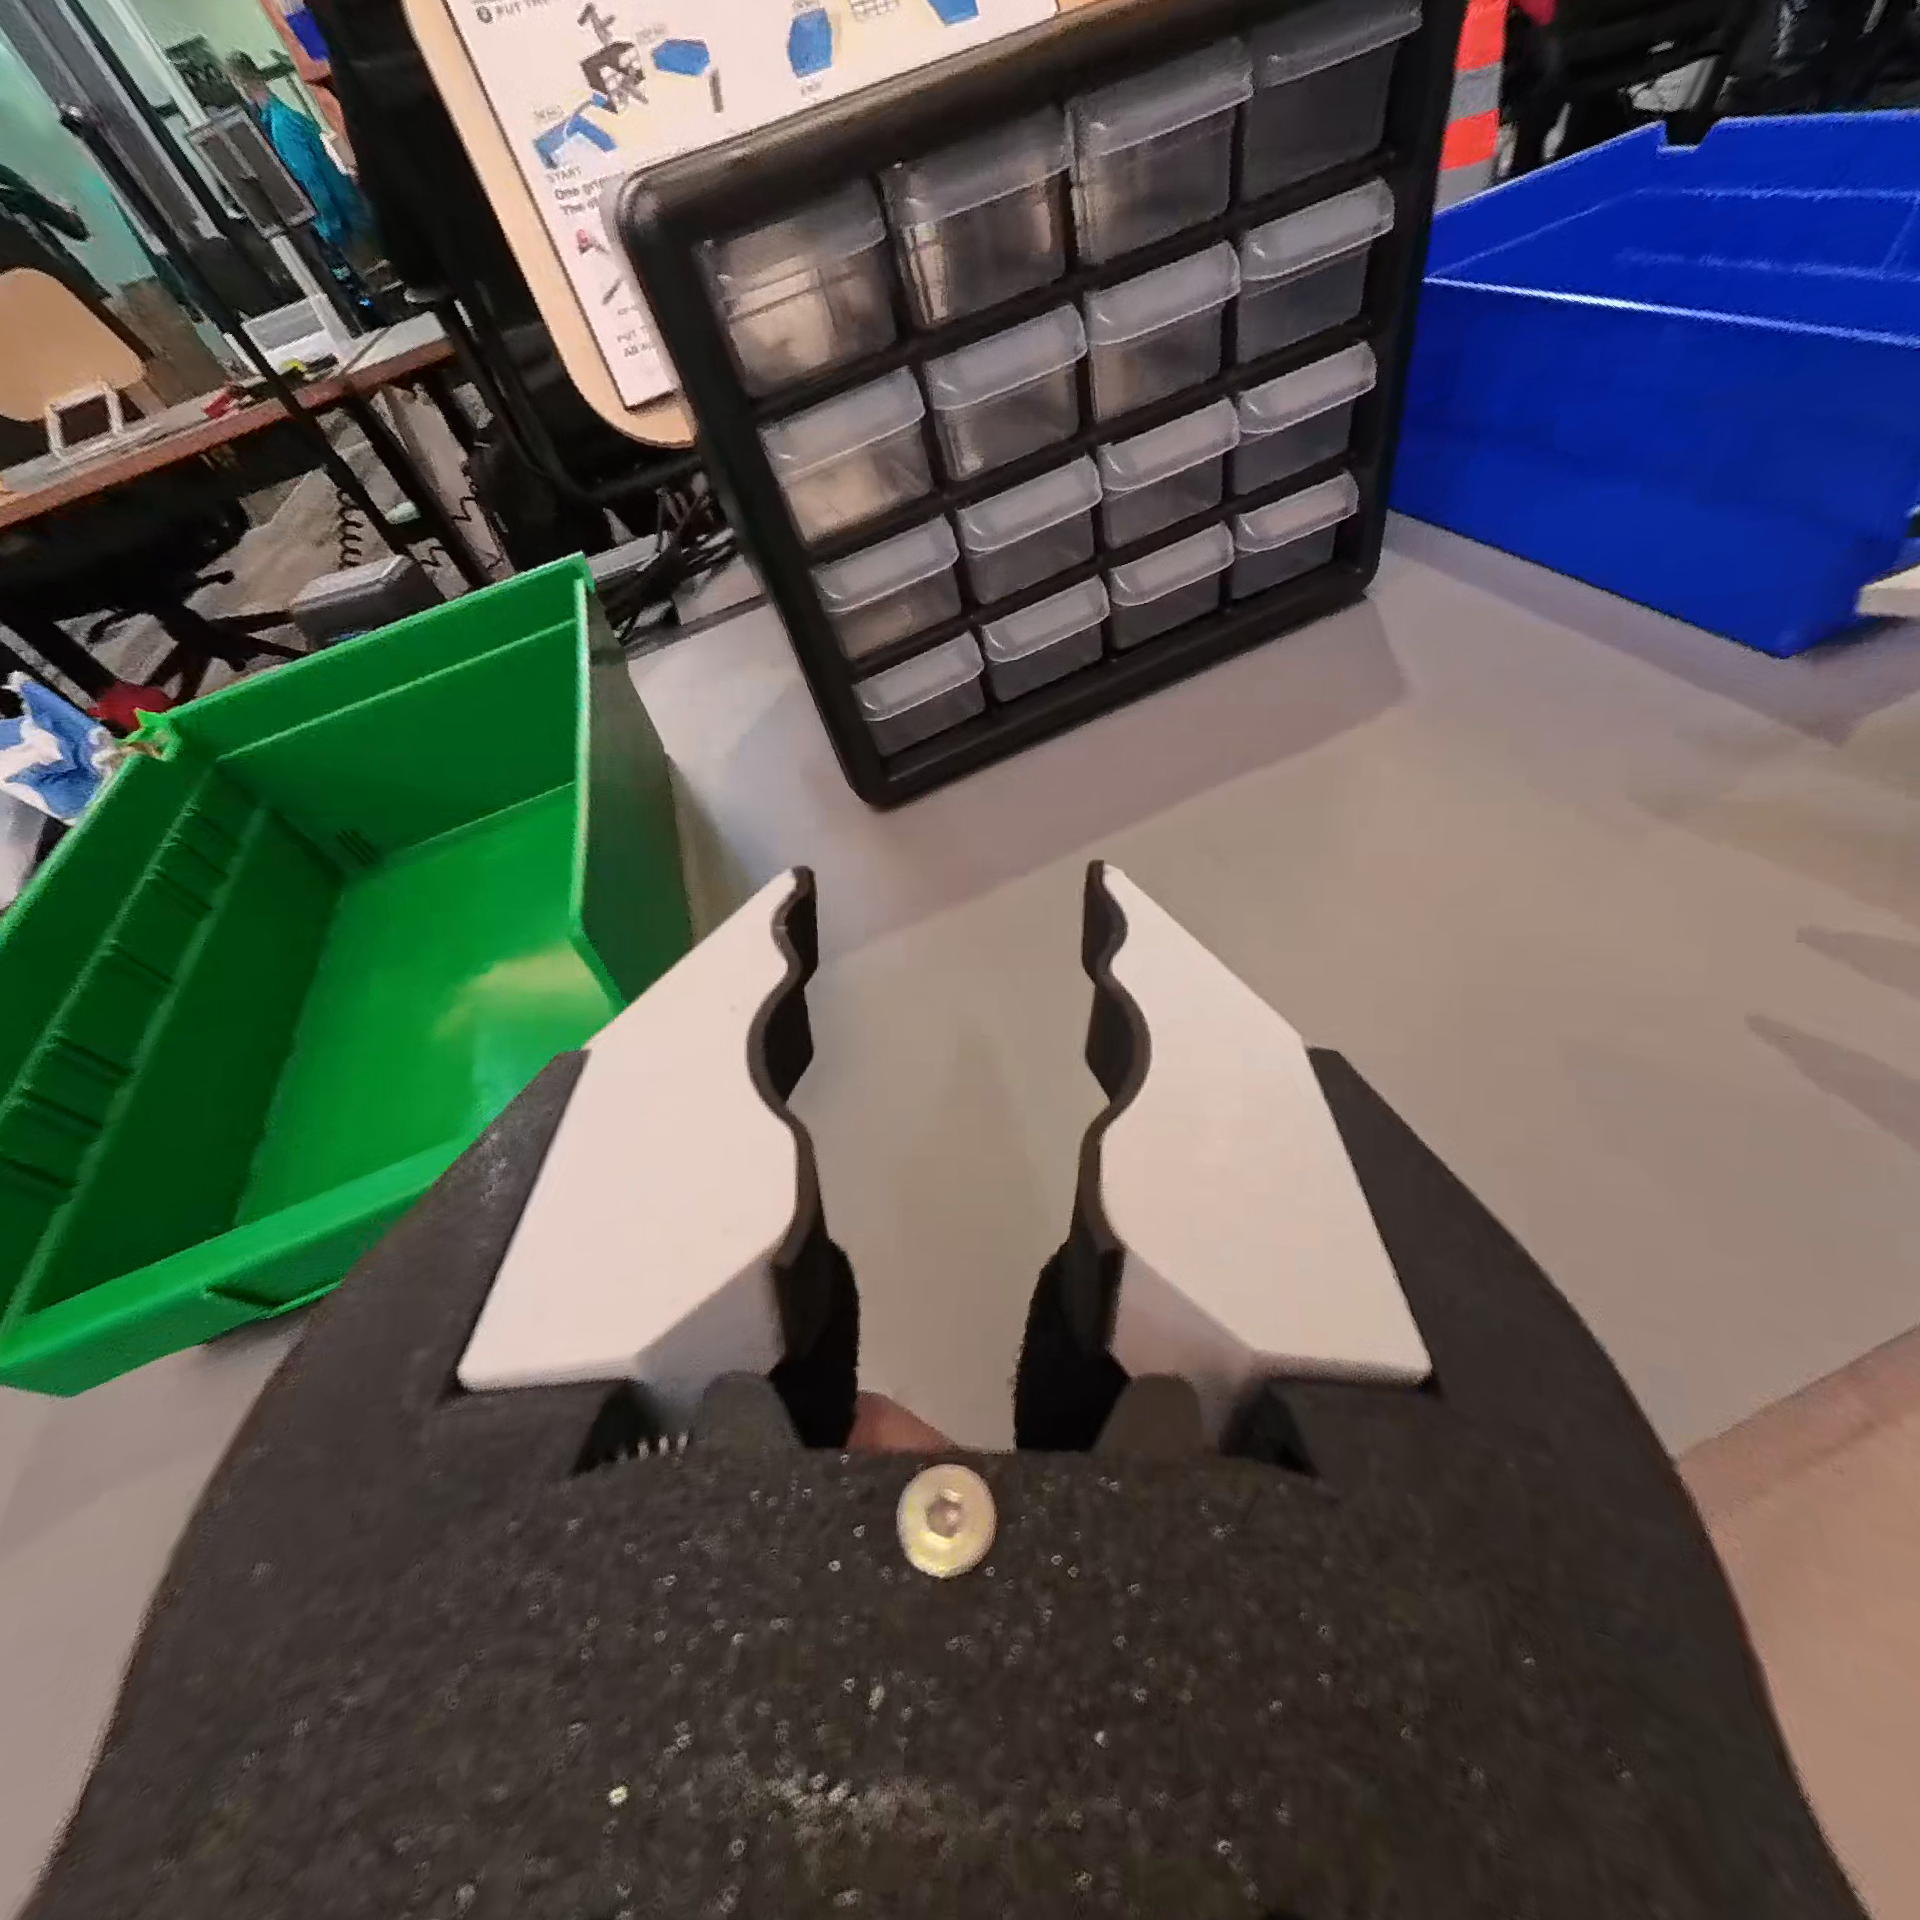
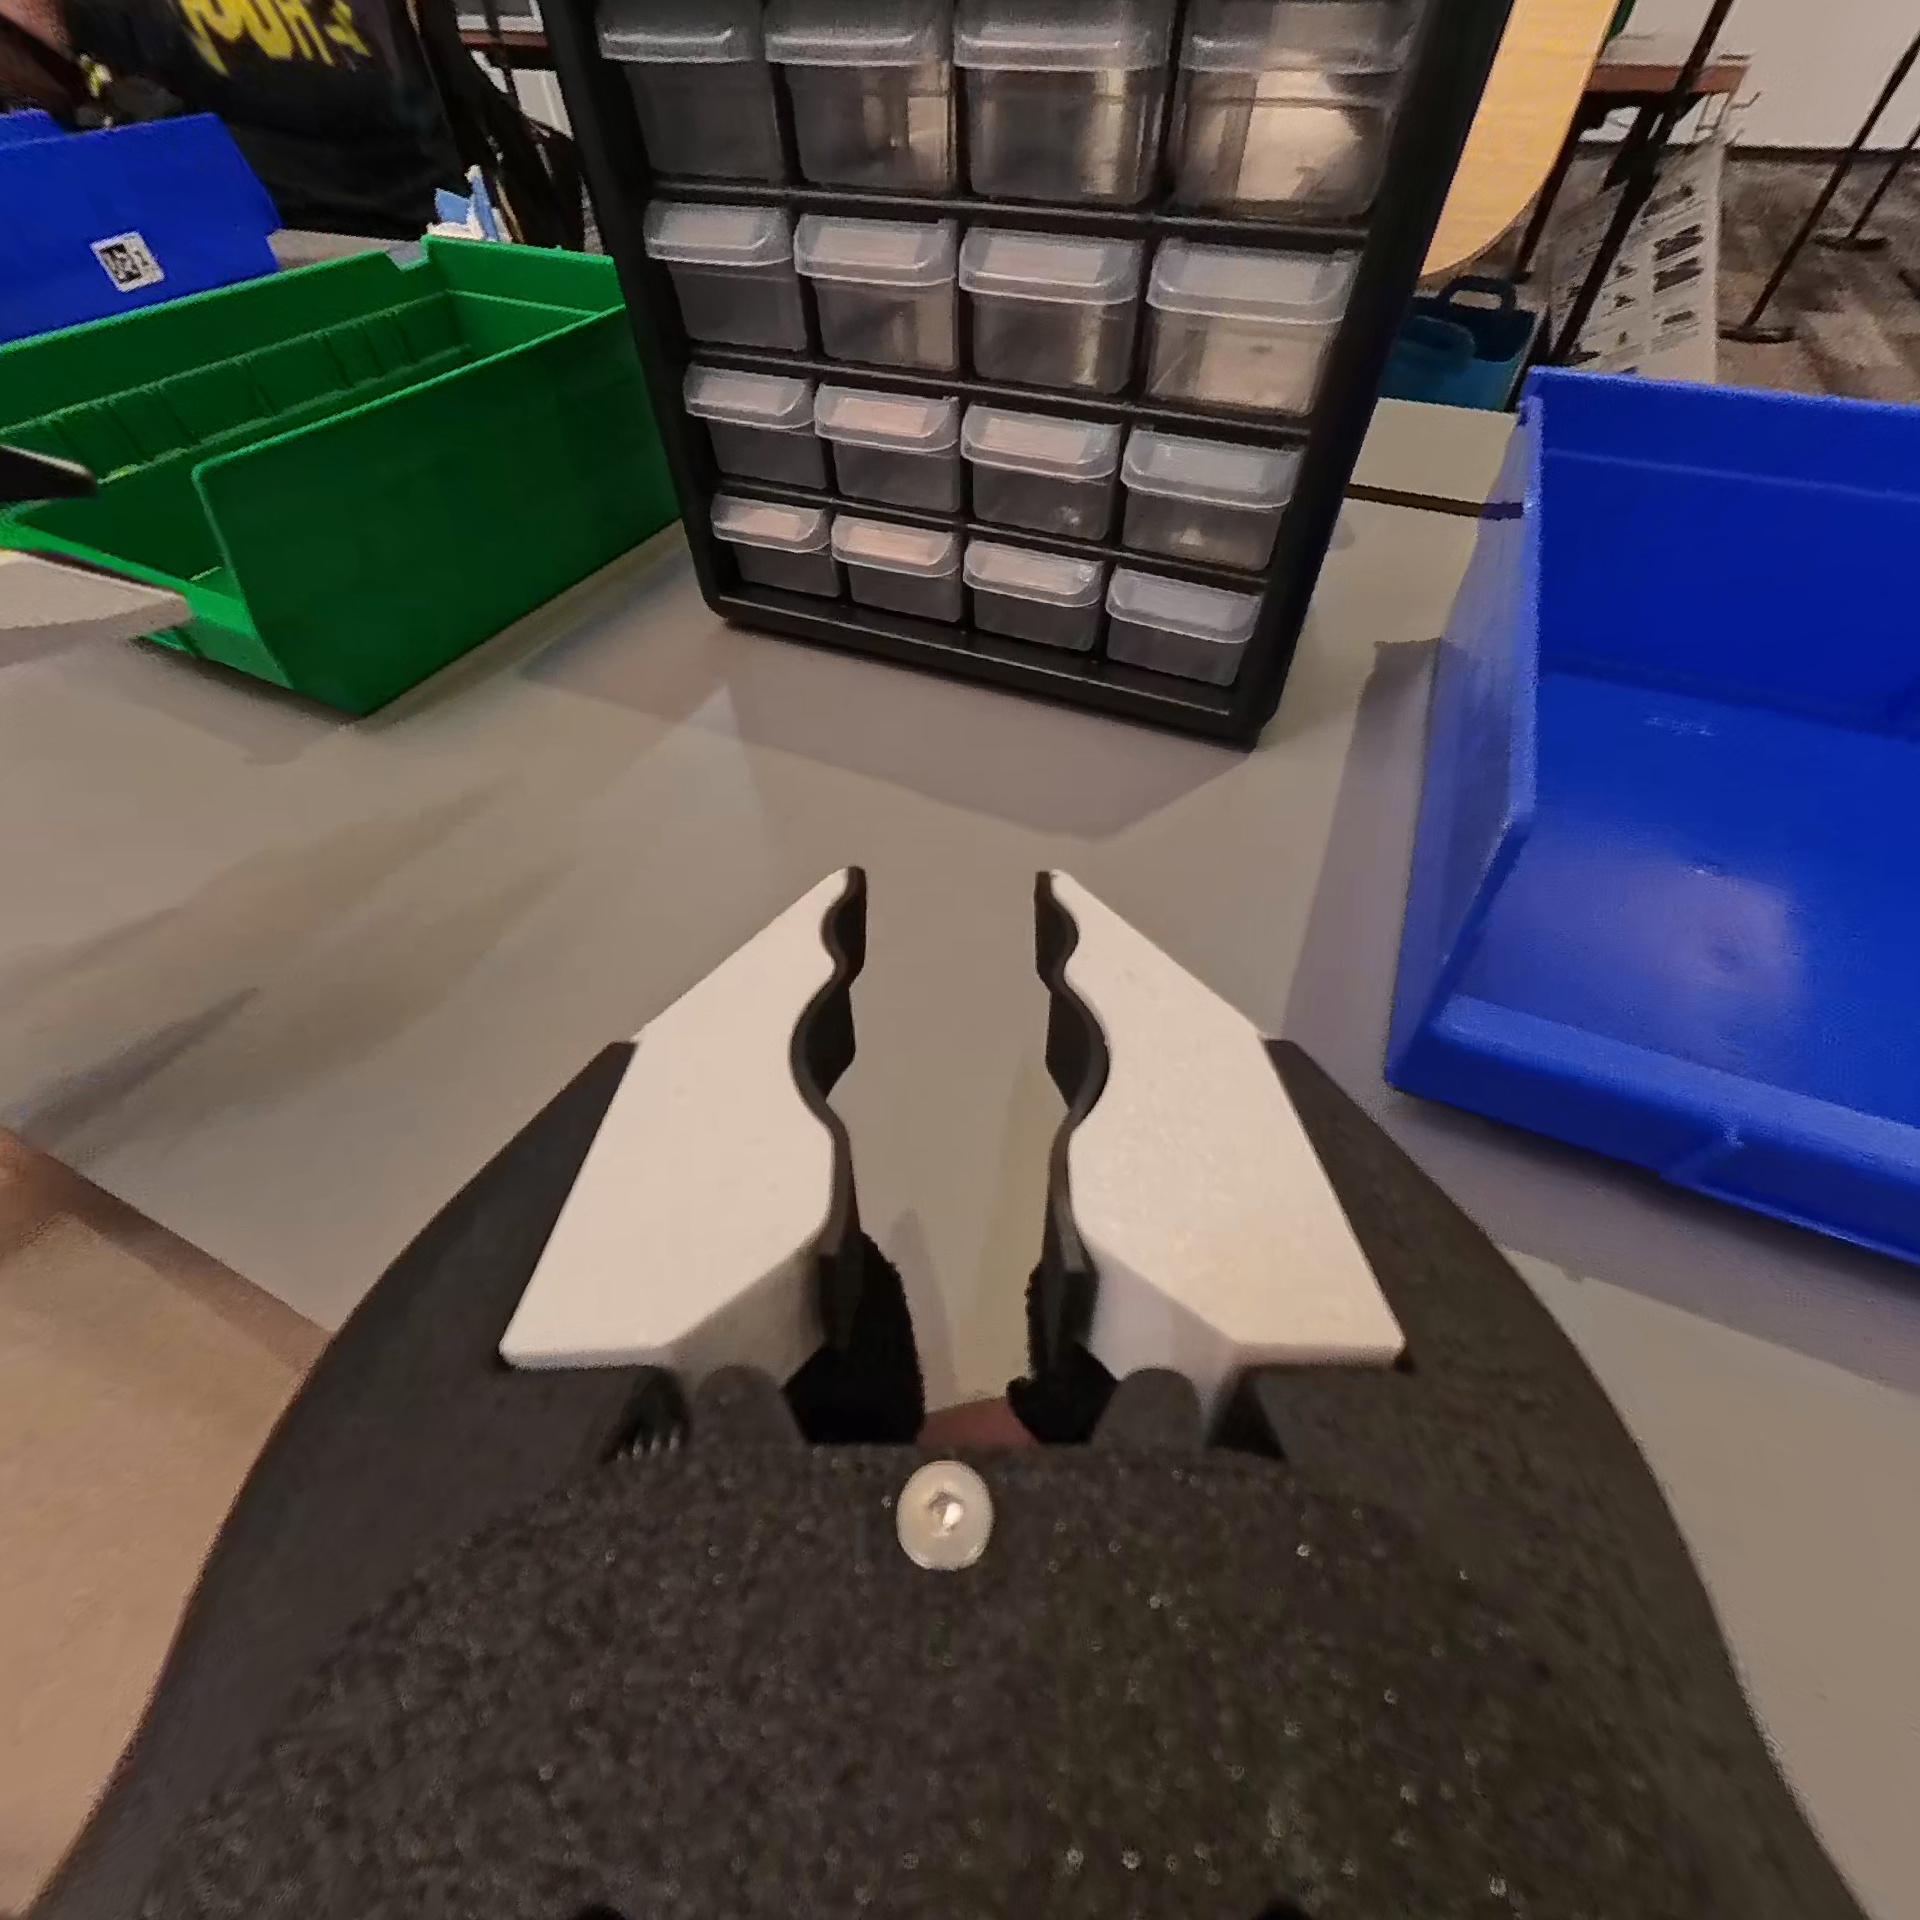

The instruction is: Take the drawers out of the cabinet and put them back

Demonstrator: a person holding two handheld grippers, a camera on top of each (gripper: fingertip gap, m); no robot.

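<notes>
A black cabinet (image 1: 1039,416) with several small clear plastic drawers (image 1: 1013,400) stands upright on the grey table; all the drawers I see are pushed in. It also shows in the right wrist view (image 2: 997,353), with its drawers (image 2: 1039,307). My left gripper (image 1: 948,883) is open and empty, a short way in front of the cabinet above the table. My right gripper (image 2: 948,883) is open and empty too, in front of the cabinet's lower rows. The tip of the left gripper (image 2: 42,478) shows at the left edge of the right wrist view.
An empty green bin (image 1: 312,997) lies left of the cabinet, also in the right wrist view (image 2: 343,488). An empty blue bin (image 1: 1683,395) lies to the right, also in the right wrist view (image 2: 1683,831). A poster board (image 1: 540,156) stands behind the cabinet. The grey table (image 2: 520,883) stretches between.
</notes>
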